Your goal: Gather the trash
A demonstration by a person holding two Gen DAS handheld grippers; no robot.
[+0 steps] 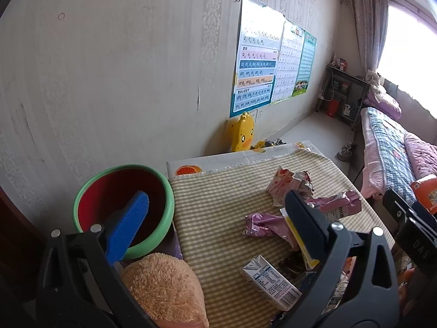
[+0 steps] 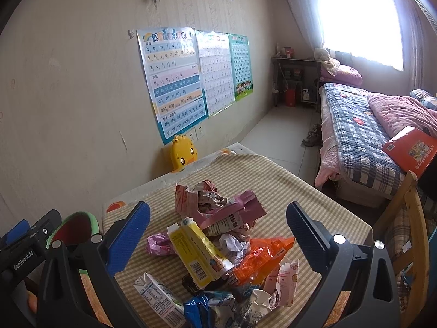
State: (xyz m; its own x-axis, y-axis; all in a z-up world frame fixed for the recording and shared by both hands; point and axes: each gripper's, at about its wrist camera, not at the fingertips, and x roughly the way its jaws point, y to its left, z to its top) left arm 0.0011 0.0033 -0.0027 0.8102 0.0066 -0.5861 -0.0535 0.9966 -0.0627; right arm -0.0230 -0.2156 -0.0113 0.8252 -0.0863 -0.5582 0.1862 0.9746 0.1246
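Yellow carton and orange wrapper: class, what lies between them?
A crumpled white paper sits between the yellow carton and orange wrapper, in the right wrist view.

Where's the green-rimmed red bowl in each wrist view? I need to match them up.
Left wrist: bowl at lower left, off the table's left edge, behind the blue finger.
Right wrist: only a sliver of it at far lower left.
Shared landmark: yellow duck against the wall.
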